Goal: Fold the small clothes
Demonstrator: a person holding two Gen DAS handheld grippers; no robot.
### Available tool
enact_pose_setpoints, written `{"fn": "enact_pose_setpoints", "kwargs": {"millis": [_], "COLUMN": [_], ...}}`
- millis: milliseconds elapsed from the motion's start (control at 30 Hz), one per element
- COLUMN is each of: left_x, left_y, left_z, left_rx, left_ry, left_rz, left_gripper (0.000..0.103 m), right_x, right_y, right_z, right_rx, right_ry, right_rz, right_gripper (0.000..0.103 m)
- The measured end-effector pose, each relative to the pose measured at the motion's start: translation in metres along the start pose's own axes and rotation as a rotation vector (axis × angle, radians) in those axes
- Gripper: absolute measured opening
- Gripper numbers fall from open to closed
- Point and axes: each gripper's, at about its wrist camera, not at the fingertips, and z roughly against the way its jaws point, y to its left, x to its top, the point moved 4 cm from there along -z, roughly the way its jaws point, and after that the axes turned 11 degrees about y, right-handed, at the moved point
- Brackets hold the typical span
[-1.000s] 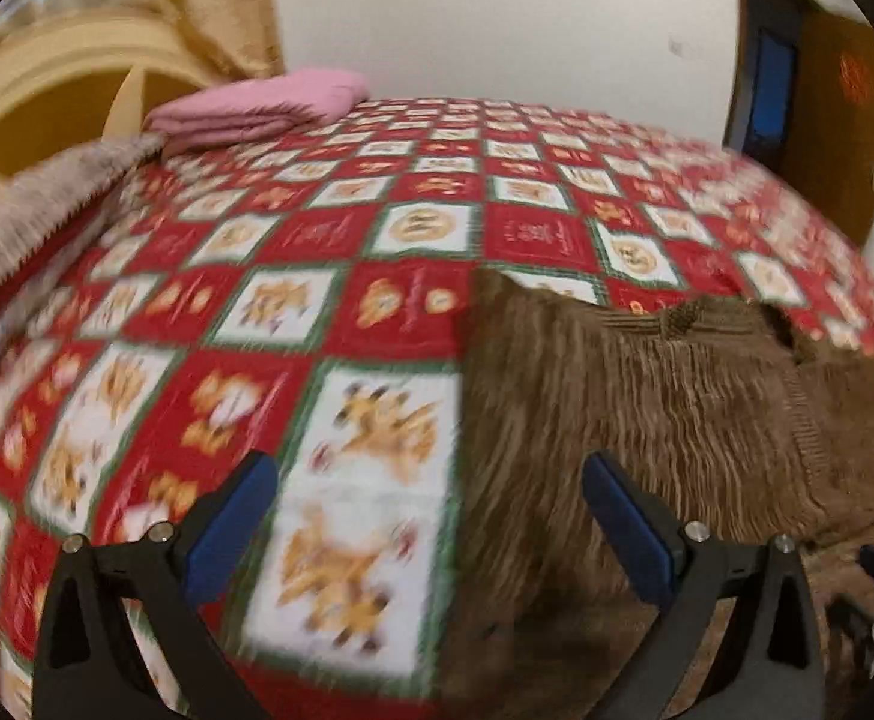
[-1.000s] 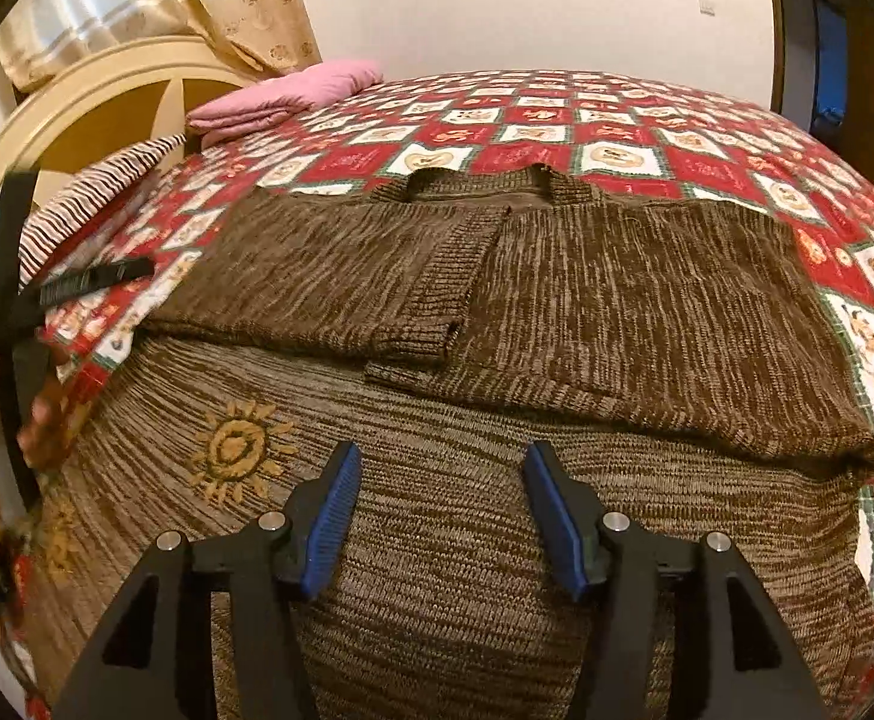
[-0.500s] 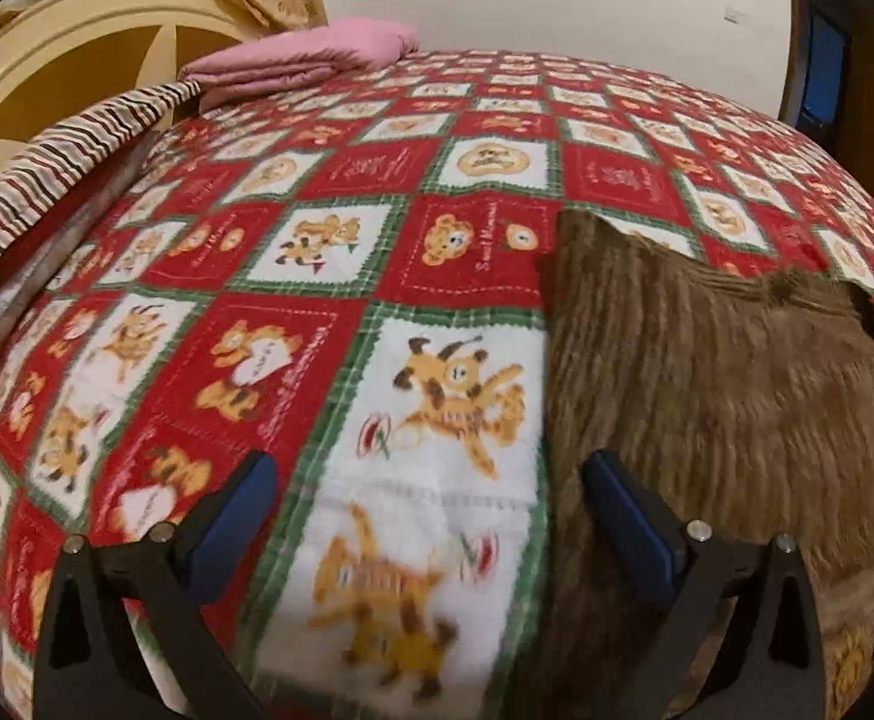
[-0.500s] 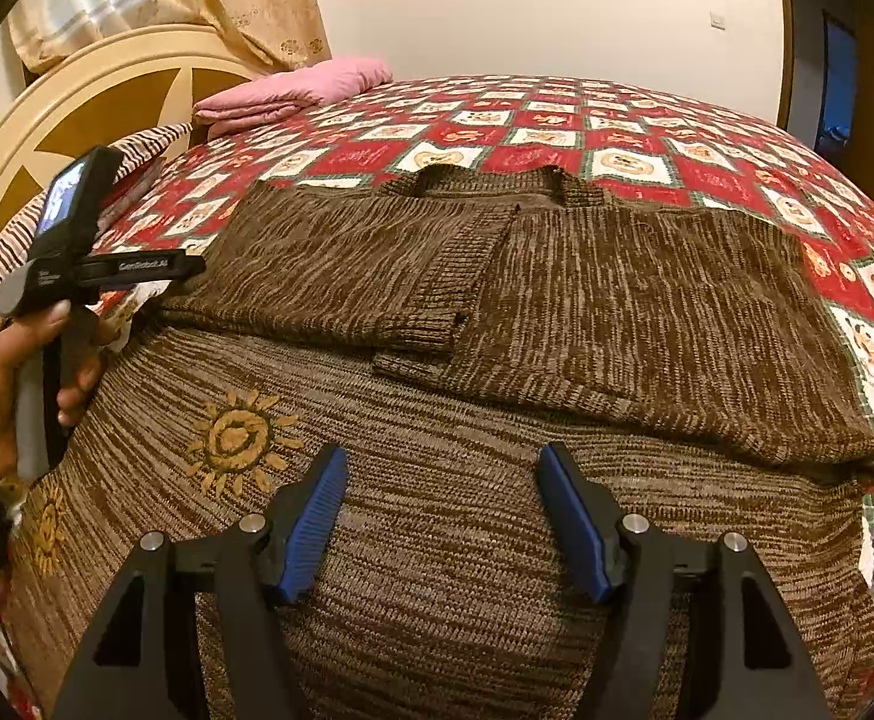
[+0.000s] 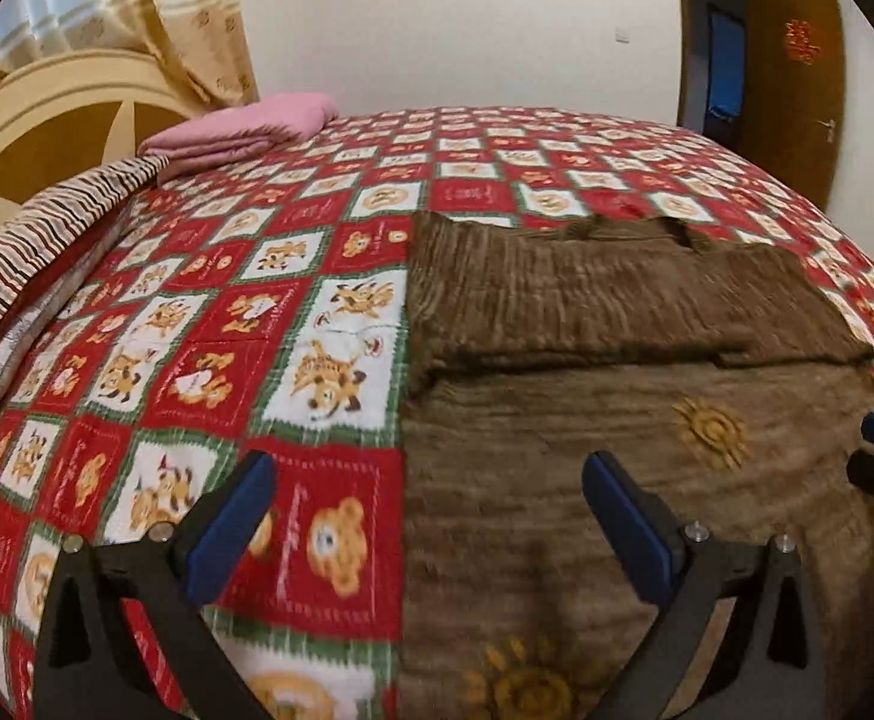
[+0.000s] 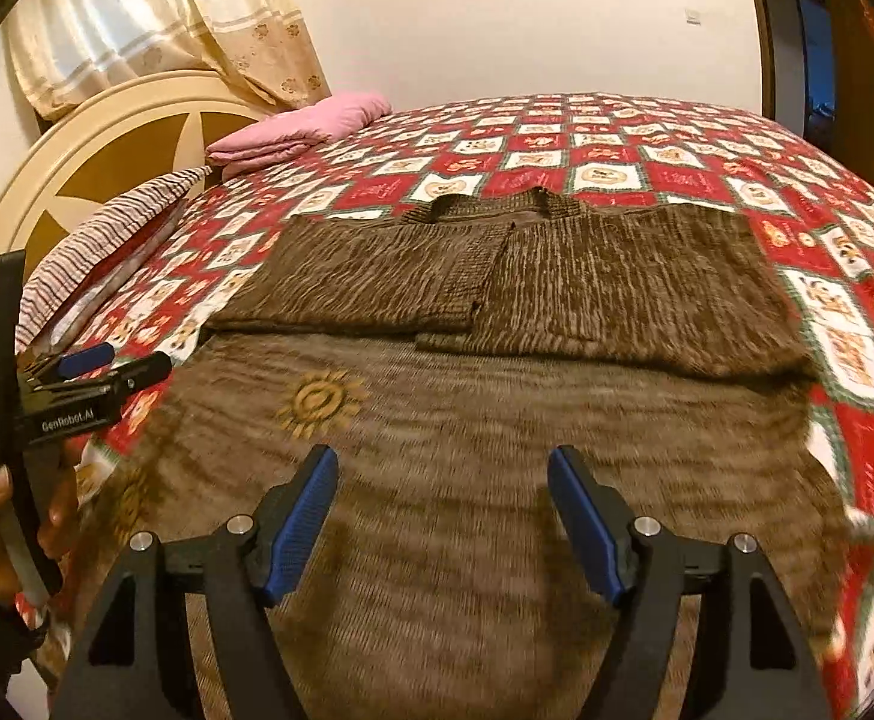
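Right hand-held gripper [image 6: 443, 516], jaws spread wide and just opened further, nothing between them, poised above the lower half of the brown sweater [image 6: 497, 420]. Left hand-held gripper [image 5: 428, 516], equally wide and empty, straddles the sweater's left edge. The sweater lies flat on the bed [image 6: 647, 144], both sleeves [image 6: 371, 282] folded across its chest. Apparent step: sleeves done, body fold pending. Next, each gripper should pinch a hem corner nearest the cameras and carry it toward the collar [image 6: 485, 207].

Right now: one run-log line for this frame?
stage: sleeves folded in | sweater: flat on bedspread | left gripper: open, empty | right gripper: just opening, empty
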Motion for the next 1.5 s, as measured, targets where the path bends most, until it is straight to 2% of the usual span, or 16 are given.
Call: {"fn": "enact_pose_setpoints", "kwargs": {"millis": [233, 533, 1200, 1433, 1500], "left_x": [-0.022, -0.062, -0.135, -0.164, -0.172], "left_y": [-0.009, -0.011, 0.000, 0.013, 0.015], "left_z": [0.016, 0.038, 0.063, 0.072, 0.074], "left_rx": [-0.034, -0.056, -0.006, -0.071, -0.103], "left_ry": [0.004, 0.011, 0.075, 0.113, 0.125], "left_rz": [-0.016, -0.032, -0.109, -0.086, -0.078], "left_gripper": [0.103, 0.103, 0.103, 0.103, 0.098], "right_x": [-0.035, -0.084, -0.147, -0.171, -0.179], "right_y": [0.005, 0.003, 0.004, 0.005, 0.005], "right_z": [0.023, 0.032, 0.058, 0.066, 0.068], "right_rx": [-0.004, -0.012, -0.059, -0.081, -0.086], "right_ry": [0.024, 0.088, 0.121, 0.141, 0.148], "right_rz": [0.004, -0.008, 0.009, 0.024, 0.026], "right_gripper": [0.073, 0.073, 0.073, 0.073, 0.074]}}
